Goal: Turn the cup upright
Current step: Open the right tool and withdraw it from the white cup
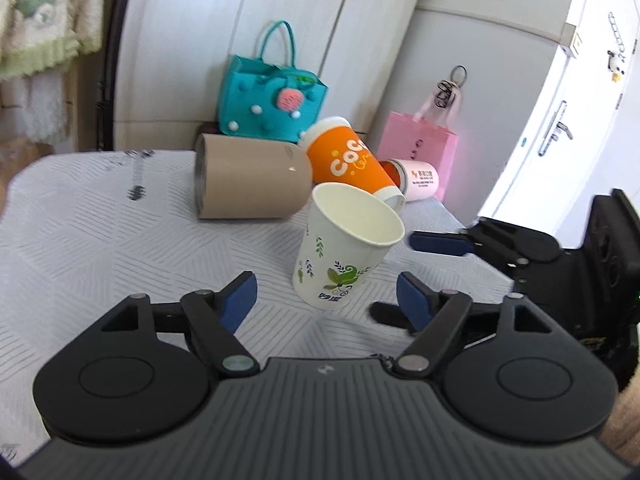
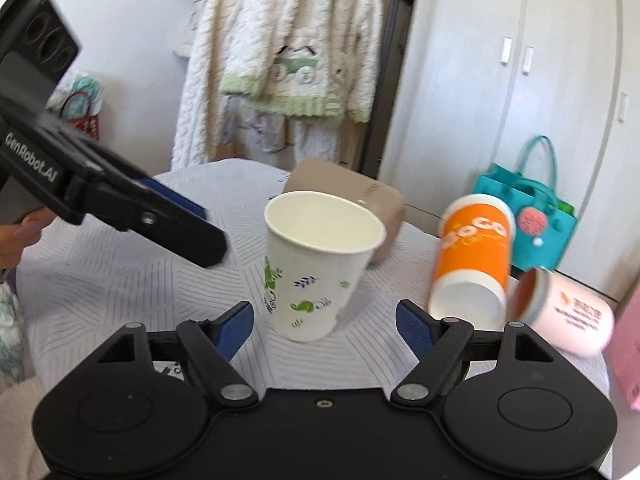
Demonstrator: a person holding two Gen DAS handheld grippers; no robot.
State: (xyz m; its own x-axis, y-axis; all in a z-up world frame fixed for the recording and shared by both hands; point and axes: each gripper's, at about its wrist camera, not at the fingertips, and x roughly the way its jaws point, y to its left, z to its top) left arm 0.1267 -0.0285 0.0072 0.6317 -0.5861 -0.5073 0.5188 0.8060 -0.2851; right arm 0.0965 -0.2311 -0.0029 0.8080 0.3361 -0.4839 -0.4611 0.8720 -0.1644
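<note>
A white paper cup (image 1: 344, 246) printed with green leaves stands mouth-up, leaning a little, on a pale patterned cloth (image 1: 100, 232) covering what appears to be a table, with both claws spread wide and neither one touching it. The left claw (image 1: 326, 298) frames the cup's base between its blue pads, empty; the right claw (image 2: 325, 322), seen from its own camera, sits just in front of the same cup, jaws apart and holding nothing. Behind the white cup lie three others on their sides: a tan cup (image 1: 250, 178) just behind it, an orange cup (image 1: 350, 158) lettered "COCO" beside that, and, farthest from it, a small pink cup (image 1: 418, 178). A teal felt bag (image 1: 270, 100) and a pink gift bag (image 1: 418, 146) stand further behind the white cup (against pale cabinet doors). Judging by how things lie, the flip looks done for the white cup, provided it settles flat rather than tipping; whether its base rests fully on the cloth cannot be told. If the other cups count, three remain to be righted.
</note>
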